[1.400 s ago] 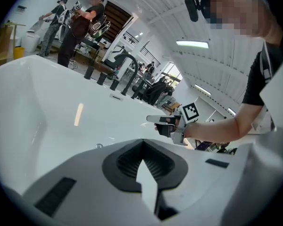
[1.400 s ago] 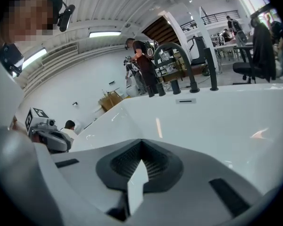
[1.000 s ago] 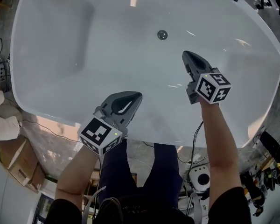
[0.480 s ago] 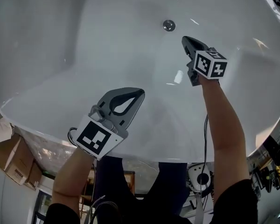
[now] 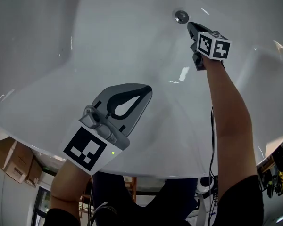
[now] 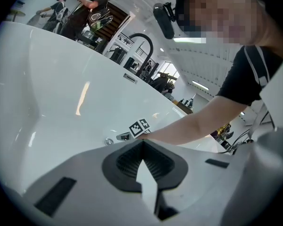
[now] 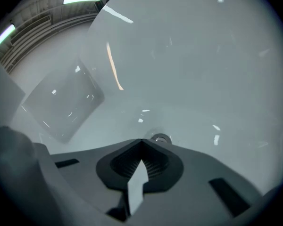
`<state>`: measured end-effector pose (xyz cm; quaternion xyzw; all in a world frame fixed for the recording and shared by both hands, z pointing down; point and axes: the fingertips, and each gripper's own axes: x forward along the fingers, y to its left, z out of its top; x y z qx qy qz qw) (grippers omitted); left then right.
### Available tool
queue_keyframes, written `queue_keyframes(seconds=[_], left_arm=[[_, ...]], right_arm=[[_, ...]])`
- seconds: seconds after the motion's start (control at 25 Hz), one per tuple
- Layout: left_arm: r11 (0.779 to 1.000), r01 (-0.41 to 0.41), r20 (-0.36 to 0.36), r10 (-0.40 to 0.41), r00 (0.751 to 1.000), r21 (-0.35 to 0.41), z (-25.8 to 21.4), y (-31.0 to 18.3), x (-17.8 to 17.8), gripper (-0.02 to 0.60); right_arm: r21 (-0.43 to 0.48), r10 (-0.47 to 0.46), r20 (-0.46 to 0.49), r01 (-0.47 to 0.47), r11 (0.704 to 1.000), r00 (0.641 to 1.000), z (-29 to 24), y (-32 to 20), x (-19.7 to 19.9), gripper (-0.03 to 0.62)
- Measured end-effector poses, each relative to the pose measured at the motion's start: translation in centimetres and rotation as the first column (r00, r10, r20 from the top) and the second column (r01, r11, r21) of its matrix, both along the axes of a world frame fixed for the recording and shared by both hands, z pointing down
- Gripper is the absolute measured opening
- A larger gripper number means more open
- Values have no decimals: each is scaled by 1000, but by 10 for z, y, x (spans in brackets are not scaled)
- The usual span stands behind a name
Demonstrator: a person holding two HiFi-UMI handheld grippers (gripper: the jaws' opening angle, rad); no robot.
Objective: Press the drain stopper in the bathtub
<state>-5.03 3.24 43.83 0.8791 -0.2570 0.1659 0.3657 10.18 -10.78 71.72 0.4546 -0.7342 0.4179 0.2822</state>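
A white bathtub (image 5: 108, 32) fills the head view from above. Brown cardboard boxes (image 5: 9, 161) sit outside the tub's rim, far to the lower left of the drain stopper (image 5: 181, 16).

The left tongs (image 5: 146, 92) hang over the near slope of the tub, well apart from the stopper and to its lower left. They are pressed together at the tips, with nothing between them. The left marker cube (image 5: 87, 147) behind them shows a black-and-white square pattern and a small green light.

The round, shiny metal stopper sits in the tub floor near the top of the view.

The right tongs (image 5: 189, 25) reach in at the end of a bare right forearm (image 5: 226, 107). Their closed, empty tips are just beside the stopper, at its lower right; whether they touch it cannot be told. The right marker cube (image 5: 213, 45) carries square black-and-white patterns. A thin black cable (image 5: 211, 131) runs beside the forearm.

In the right gripper view the stopper (image 7: 160, 138) peeks out just past the joined tips (image 7: 142, 140). In the left gripper view a curved black faucet (image 6: 144, 39) stands on the rim beyond the stopper (image 6: 108, 141).
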Motion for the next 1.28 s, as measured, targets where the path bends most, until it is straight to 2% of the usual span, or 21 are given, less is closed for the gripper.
queue_keyframes(seconds=[0.16, 0.52, 0.8, 1.28], left_arm=[[1000, -23, 19, 23, 1000, -14, -1, -1, 2, 9], [994, -33, 57, 39, 998, -101, 3, 4, 1, 8], [983, -25, 45, 34, 998, -180, 8, 9, -1, 8], [977, -31, 52, 43, 998, -211, 11, 13, -2, 8]], right_arm=[[-15, 32, -24, -33, 999, 999, 21, -9, 7, 12], [-40, 63, -41, -65, 997, 997, 59, -24, 7, 12], [-79, 51, -59, -56, 995, 997, 85, -31, 3, 11], [-118, 20, -66, -27, 993, 998, 101, -33, 0, 11]])
